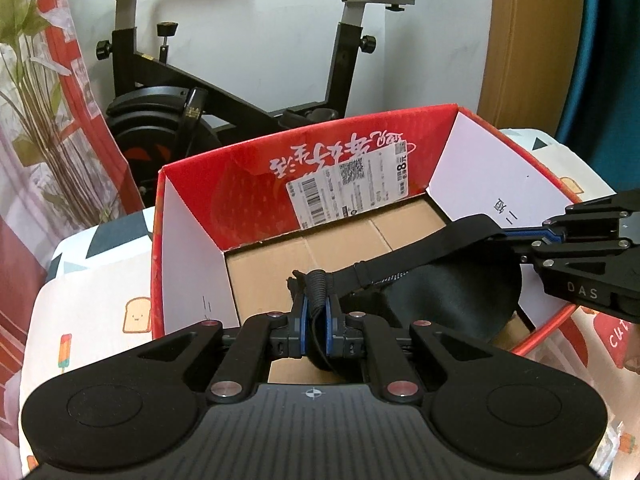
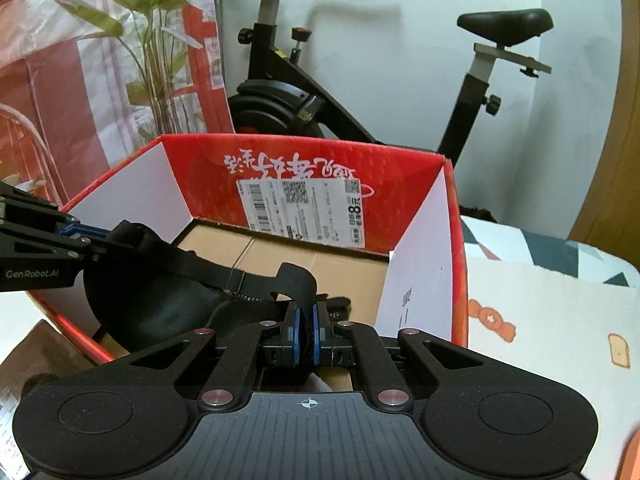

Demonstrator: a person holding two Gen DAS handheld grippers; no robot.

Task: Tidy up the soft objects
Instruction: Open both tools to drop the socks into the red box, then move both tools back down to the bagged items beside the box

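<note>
I have both tools clamped on one black sleep mask point(image 1: 460, 280), which hangs over the open red box point(image 1: 448, 152). My left hand-held gripper point(image 1: 316, 304) is pinched tight on the bunched strap point(image 1: 360, 270); my right hand-held gripper point(image 2: 306, 320) is closed on another fold of strap, and the padded cup sags inside the near wall. The risk I see is uneven release: if one side lets go first, the elastic may snap toward the other tool and drape over the rim instead of dropping onto the cardboard floor point(image 1: 332, 240). Pulling apart could also tip the light box on the patterned cloth point(image 2: 540, 300).
</note>
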